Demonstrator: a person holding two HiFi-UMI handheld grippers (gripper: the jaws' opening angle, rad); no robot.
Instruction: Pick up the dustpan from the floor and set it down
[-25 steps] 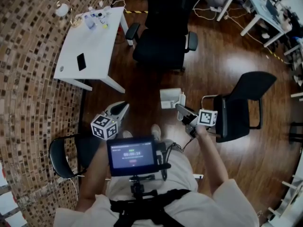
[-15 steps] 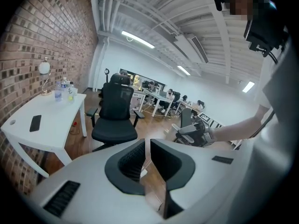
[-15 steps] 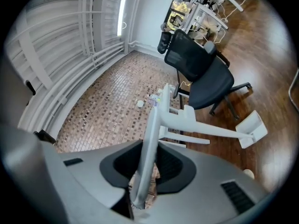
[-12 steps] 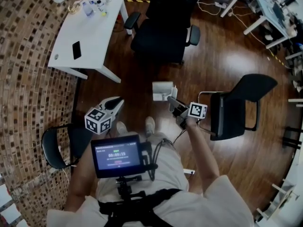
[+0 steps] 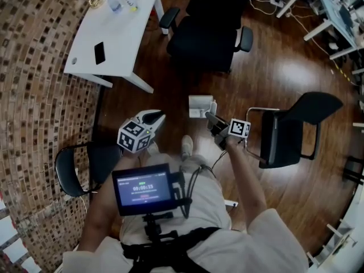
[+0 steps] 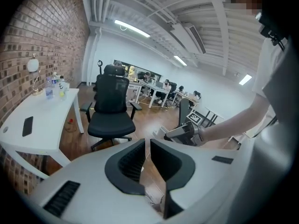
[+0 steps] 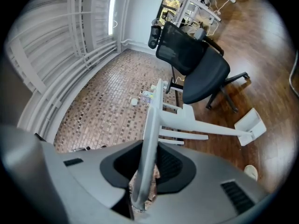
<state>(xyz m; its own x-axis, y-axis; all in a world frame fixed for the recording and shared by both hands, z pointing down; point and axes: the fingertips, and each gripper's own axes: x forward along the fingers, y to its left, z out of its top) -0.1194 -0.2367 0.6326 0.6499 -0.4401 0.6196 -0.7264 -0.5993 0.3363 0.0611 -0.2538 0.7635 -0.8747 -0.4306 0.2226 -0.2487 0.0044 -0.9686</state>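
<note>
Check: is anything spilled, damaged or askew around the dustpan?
Nothing stands out. The white long-handled plastic dustpan looks intact, its handle clamped in the right gripper's jaws; no spill shows on the brown wooden floor.

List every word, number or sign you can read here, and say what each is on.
Chest-mounted screen: timer-like digits, too blurred to read.
Marker cubes on the left gripper and right gripper: black-and-white square patterns, no words.
Bottles on the white table: labels too small to read.
Dustpan: no print visible.
</note>
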